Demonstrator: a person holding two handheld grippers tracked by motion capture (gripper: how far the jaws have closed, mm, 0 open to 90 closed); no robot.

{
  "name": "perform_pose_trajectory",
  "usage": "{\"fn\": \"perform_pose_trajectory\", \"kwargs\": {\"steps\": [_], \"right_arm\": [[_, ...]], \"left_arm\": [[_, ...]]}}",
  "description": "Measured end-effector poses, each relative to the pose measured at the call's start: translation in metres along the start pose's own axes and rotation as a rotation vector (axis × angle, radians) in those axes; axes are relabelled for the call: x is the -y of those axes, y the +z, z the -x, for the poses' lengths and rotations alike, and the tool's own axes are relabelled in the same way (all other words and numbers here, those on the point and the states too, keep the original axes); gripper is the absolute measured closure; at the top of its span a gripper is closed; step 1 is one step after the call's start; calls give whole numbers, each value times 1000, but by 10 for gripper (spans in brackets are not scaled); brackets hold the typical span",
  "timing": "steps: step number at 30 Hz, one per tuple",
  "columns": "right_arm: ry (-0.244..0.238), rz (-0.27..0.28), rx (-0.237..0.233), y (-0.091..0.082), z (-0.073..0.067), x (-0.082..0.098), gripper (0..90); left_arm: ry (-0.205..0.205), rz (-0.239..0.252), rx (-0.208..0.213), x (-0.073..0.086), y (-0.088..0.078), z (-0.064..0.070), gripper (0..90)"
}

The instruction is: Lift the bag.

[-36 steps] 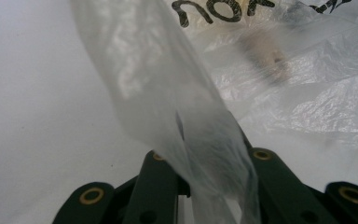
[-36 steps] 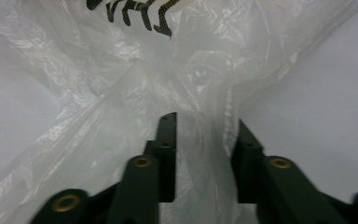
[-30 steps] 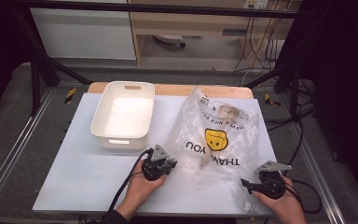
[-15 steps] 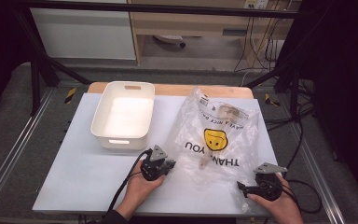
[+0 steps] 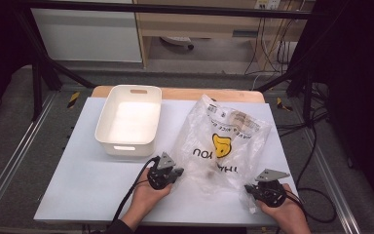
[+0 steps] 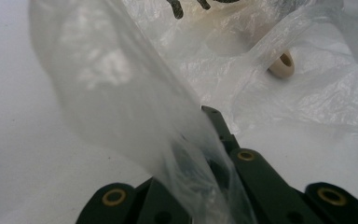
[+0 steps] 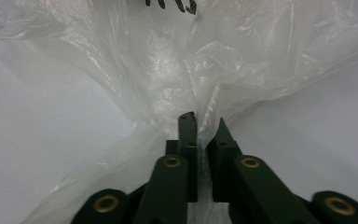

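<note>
A clear plastic bag [image 5: 224, 141] with a yellow face and black lettering lies on the white table [image 5: 78, 185], its mouth toward me. My left gripper [image 5: 178, 171] holds the bag's near left edge; in the left gripper view a band of film [image 6: 121, 84] runs down between the jaws of the gripper [image 6: 196, 135]. My right gripper [image 5: 249, 188] is at the near right corner, and its jaws [image 7: 204, 122] pinch a gathered fold of the bag [image 7: 168, 56]. Both pairs of jaws have just been closing on the plastic. A small cream ring [image 6: 282, 63] lies inside the bag.
An empty white bin [image 5: 129, 119] stands at the back left of the table, beside the bag. Brown boxes [image 5: 238, 117] show through the bag's far end. Cables trail from both grippers toward the near edge. Metal frame rails run along both sides.
My right gripper has shifted slightly to the left along the near edge, at the bag's corner. The left gripper and the bin have kept their places.
</note>
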State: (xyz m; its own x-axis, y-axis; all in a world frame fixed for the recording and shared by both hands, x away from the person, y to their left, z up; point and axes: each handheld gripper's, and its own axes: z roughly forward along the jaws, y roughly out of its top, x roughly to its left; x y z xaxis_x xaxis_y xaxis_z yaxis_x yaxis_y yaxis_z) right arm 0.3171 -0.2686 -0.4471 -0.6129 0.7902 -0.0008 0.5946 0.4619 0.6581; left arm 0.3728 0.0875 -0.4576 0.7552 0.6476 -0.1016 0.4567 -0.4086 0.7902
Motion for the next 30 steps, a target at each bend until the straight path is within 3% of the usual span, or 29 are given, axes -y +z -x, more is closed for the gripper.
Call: {"fn": "perform_pose_trajectory", "kwargs": {"steps": [4, 9, 16, 30], "right_arm": [[-19, -1, -14, 0, 0, -4, 900], [-39, 42, -18, -7, -2, -20, 900], [-60, 76, -9, -13, 2, -48, 900], [-94, 111, 35, -35, 16, -88, 900]], "left_arm": [[-10, 16, 17, -5, -5, 1, 900], [-22, 41, 34, -24, -19, -4, 900], [-46, 36, 67, -49, -29, -12, 900], [-48, 48, 78, -90, -46, -24, 900]]}}
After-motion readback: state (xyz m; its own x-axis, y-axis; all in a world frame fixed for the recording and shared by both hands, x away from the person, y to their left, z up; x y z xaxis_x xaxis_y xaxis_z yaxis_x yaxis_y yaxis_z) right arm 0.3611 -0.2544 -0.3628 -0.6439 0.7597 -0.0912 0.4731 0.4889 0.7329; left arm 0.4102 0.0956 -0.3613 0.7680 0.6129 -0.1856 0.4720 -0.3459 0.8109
